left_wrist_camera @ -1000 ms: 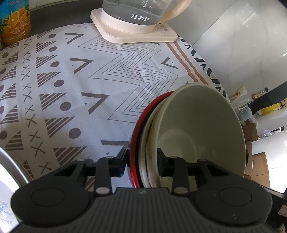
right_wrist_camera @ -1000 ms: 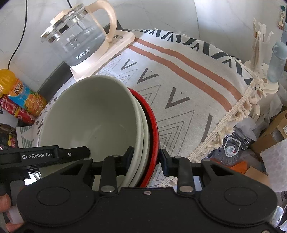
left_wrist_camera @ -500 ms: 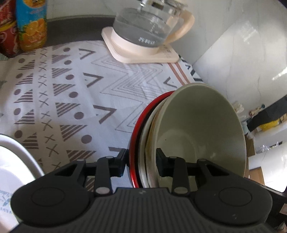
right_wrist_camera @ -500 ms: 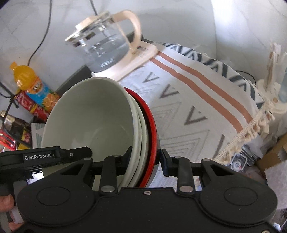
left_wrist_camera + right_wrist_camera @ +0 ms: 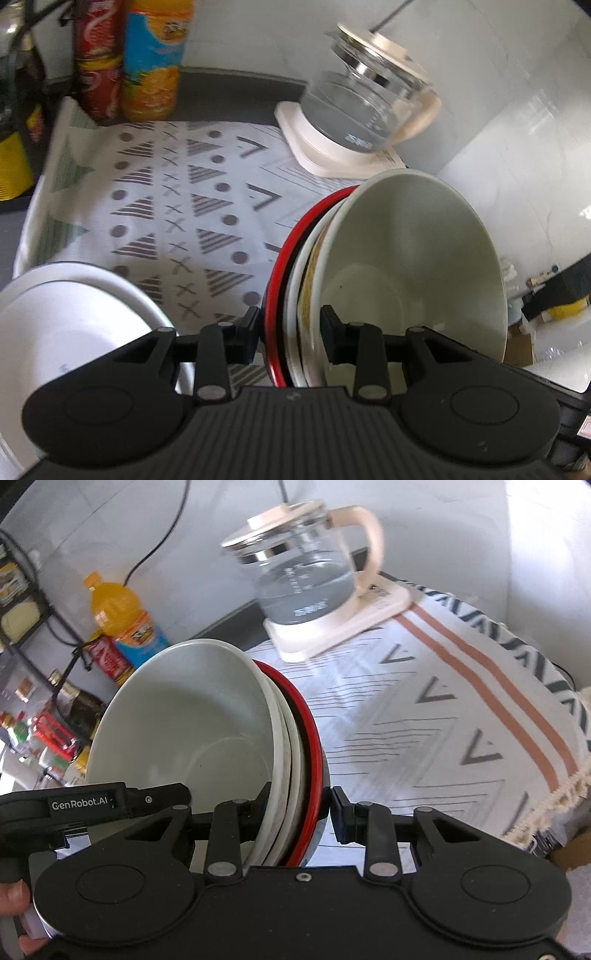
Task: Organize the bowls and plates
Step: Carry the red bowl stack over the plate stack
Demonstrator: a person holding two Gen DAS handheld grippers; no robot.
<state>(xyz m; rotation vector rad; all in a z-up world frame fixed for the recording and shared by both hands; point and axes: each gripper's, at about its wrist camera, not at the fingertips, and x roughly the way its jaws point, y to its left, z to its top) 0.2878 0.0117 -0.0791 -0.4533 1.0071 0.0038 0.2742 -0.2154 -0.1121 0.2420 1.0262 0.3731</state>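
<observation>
Since a second ago the nested stack of bowls [image 5: 406,266] has come up off the patterned tablecloth [image 5: 177,206], and more of the back of the counter shows: the orange-drink bottle [image 5: 122,624] and the red can [image 5: 98,74] beside it are now in full view, and a white plate [image 5: 66,317] has entered at the lower left of my left camera.

I hold the stack from both sides. My left gripper [image 5: 290,332] has its fingers narrowed onto one edge of the stack, one pad inside the pale green bowl [image 5: 184,731] and the other outside the red-rimmed bowl [image 5: 280,280]. My right gripper [image 5: 297,808] clamps the opposite edge the same way, one finger inside the green bowl, the other against the red rim. Between those two bowls sit what look like two white ones, though motion blur makes the count uncertain.

The stack is tilted and clear of the cloth. Behind it the glass kettle [image 5: 306,579] stands on its cream base [image 5: 340,624].
</observation>
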